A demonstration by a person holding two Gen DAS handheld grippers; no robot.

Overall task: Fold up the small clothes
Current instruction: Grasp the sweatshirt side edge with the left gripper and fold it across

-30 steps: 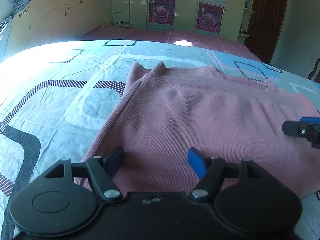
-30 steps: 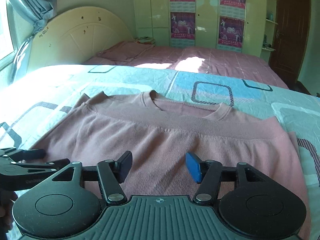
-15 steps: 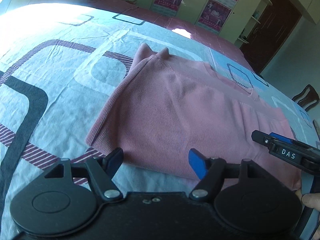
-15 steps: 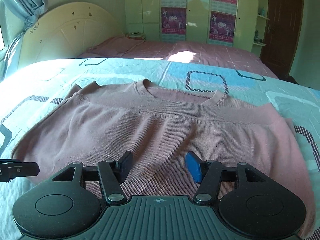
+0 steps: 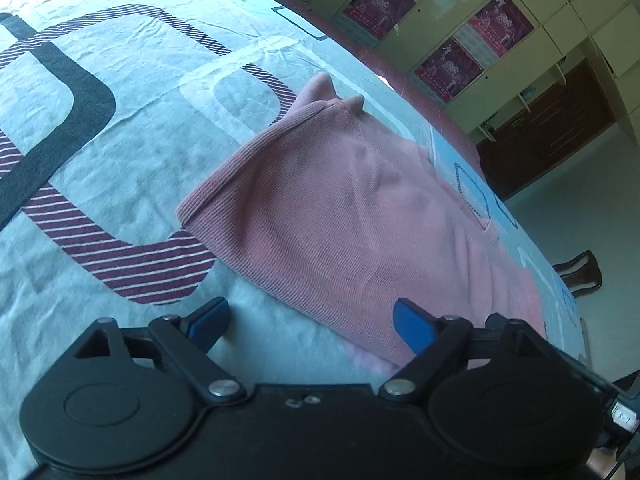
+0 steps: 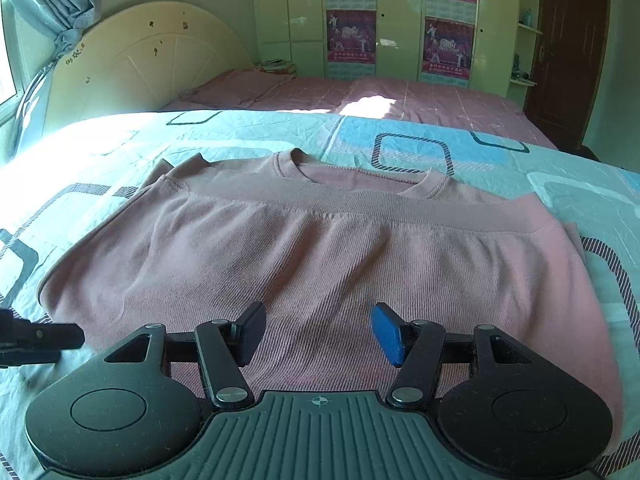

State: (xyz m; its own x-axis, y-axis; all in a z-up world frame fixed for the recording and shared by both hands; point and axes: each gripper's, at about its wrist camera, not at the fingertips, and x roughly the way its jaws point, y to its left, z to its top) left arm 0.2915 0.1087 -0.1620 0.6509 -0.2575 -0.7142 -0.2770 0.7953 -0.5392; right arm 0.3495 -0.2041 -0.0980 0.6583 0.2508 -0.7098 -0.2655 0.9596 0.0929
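Note:
A pink knit sweater (image 6: 320,248) lies on the patterned bedsheet (image 6: 400,136), folded bottom-up so its hem band lies just below the neckline. In the left wrist view the sweater (image 5: 352,216) runs away to the upper right. My left gripper (image 5: 310,320) is open and empty, just off the sweater's near folded edge at its left corner. My right gripper (image 6: 318,332) is open and empty, low over the near middle of the sweater. The left gripper's fingertips (image 6: 40,338) show at the right wrist view's left edge.
The sheet (image 5: 100,160) has dark, striped and blue rounded squares. A cream headboard (image 6: 152,60) stands at the back left, a pink blanket (image 6: 360,96) beyond the sheet, cupboards with posters (image 6: 352,36) behind. A dark door (image 6: 568,48) and a chair (image 5: 580,276) stand to the right.
My left gripper has drawn back off the sweater toward its near left corner and tilted. My right gripper has drawn back a little. Both stayed open.

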